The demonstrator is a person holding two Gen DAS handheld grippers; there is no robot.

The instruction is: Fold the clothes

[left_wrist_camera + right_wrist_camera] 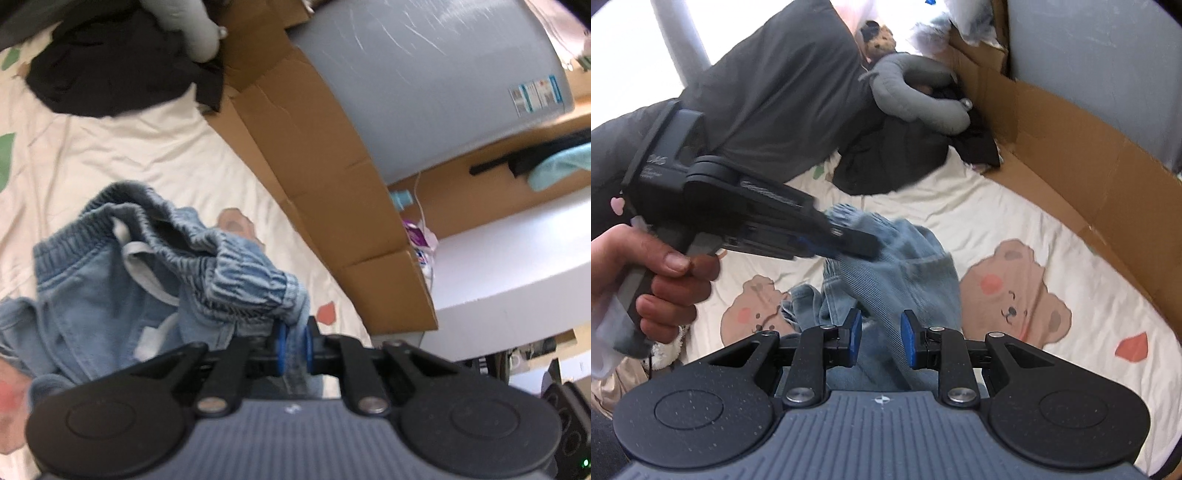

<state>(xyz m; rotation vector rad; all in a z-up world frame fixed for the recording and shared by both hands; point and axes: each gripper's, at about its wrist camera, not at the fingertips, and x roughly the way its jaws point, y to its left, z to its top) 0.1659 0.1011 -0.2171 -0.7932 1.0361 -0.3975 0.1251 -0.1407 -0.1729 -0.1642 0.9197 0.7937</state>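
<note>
Pinching denim, the left hand-held gripper [294,347] has its blue pads nearly together on the elastic waistband of the jeans [122,280], lifted off the bed sheet [122,147]. Black garment [110,66] lies farther up the bed, cardboard [321,177] along its edge.

Right wrist view: right hand-held gripper [881,341] part open, pads apart, jeans [897,266] hanging between them, not clamped. Left hand-held gripper [849,240] is clamped on the jeans' top edge, a hand [646,280] on its grip. Sheet [1052,229] has bear prints; grey pillow [916,92] and dark clothes beyond.
</note>
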